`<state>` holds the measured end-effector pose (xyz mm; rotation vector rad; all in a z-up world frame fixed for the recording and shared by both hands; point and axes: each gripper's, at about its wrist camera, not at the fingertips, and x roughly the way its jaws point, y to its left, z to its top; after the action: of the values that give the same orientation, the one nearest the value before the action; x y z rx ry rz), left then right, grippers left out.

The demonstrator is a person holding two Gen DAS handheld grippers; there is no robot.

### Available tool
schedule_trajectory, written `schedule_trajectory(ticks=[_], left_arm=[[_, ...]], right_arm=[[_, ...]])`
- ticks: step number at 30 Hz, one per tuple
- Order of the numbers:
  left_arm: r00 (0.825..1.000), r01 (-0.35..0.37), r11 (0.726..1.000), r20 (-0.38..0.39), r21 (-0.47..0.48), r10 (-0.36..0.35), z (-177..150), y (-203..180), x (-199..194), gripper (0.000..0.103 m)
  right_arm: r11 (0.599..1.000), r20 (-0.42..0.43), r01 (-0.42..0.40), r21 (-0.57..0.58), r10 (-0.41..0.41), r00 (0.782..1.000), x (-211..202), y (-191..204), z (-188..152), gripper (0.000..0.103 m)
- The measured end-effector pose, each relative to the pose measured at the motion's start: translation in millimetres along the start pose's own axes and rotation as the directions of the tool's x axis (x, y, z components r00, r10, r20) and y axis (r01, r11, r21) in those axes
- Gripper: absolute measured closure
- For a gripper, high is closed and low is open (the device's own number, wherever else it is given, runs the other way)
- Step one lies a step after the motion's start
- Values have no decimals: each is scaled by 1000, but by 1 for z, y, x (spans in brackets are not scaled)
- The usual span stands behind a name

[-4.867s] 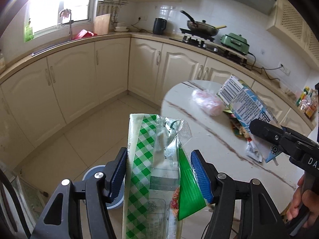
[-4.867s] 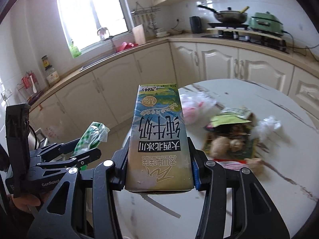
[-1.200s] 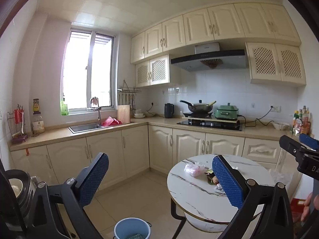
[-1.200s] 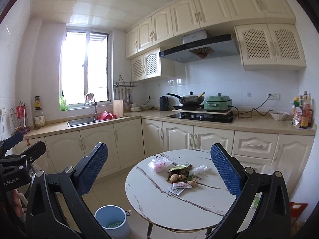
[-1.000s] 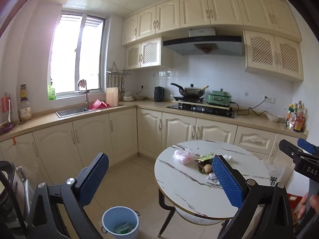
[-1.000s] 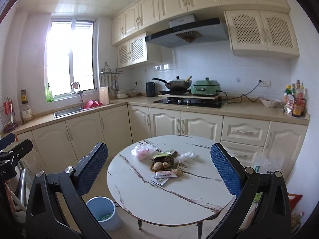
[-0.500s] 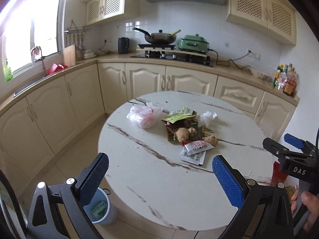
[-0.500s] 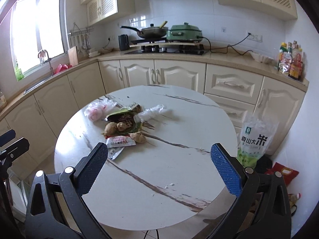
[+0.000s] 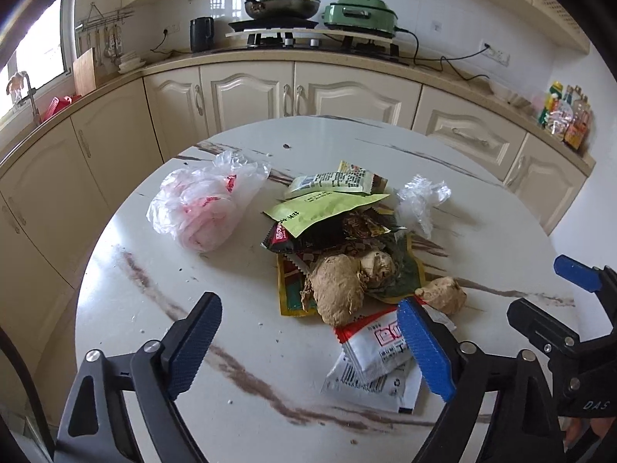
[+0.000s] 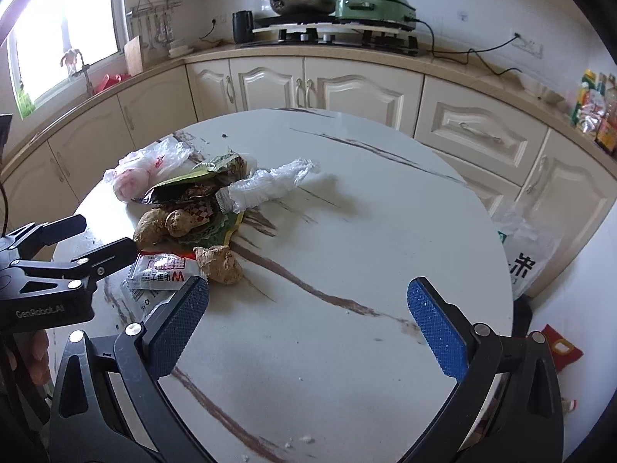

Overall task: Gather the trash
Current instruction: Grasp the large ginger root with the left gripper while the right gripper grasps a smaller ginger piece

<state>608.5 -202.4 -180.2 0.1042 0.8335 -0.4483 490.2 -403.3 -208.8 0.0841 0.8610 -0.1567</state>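
A heap of trash lies on the round marble table (image 9: 239,378): a pink-and-white plastic bag (image 9: 204,202), green and dark snack wrappers (image 9: 320,208), crumpled clear plastic (image 9: 420,196), ginger roots (image 9: 341,283) and a white-and-red sachet (image 9: 376,347). My left gripper (image 9: 308,347) is open and empty, low over the table just before the sachet. My right gripper (image 10: 306,326) is open and empty over the bare table, right of the heap; the ginger piece (image 10: 219,264) and sachet (image 10: 164,272) lie by its left finger.
Cream cabinets and a worktop with a hob, a pan (image 9: 283,4) and a green cooker (image 9: 360,13) run behind the table. A white printed bag (image 10: 528,254) and a red packet (image 10: 557,347) lie on the floor to the right of the table.
Both grippers, earlier shut on a wrapper and a carton, are now open and empty. Both have moved in close over the table and tilted down at the trash heap.
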Motion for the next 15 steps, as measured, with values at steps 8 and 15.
schedule_trajectory(ticks=[8, 15], left_arm=[[996, 69, 998, -52, 5, -69, 25, 5, 51, 47], [997, 70, 997, -13, -13, -70, 12, 16, 32, 62]], right_arm=[[993, -48, -95, -65, 92, 995, 31, 11, 9, 0], [985, -90, -131, -112, 121, 988, 47, 26, 12, 0]])
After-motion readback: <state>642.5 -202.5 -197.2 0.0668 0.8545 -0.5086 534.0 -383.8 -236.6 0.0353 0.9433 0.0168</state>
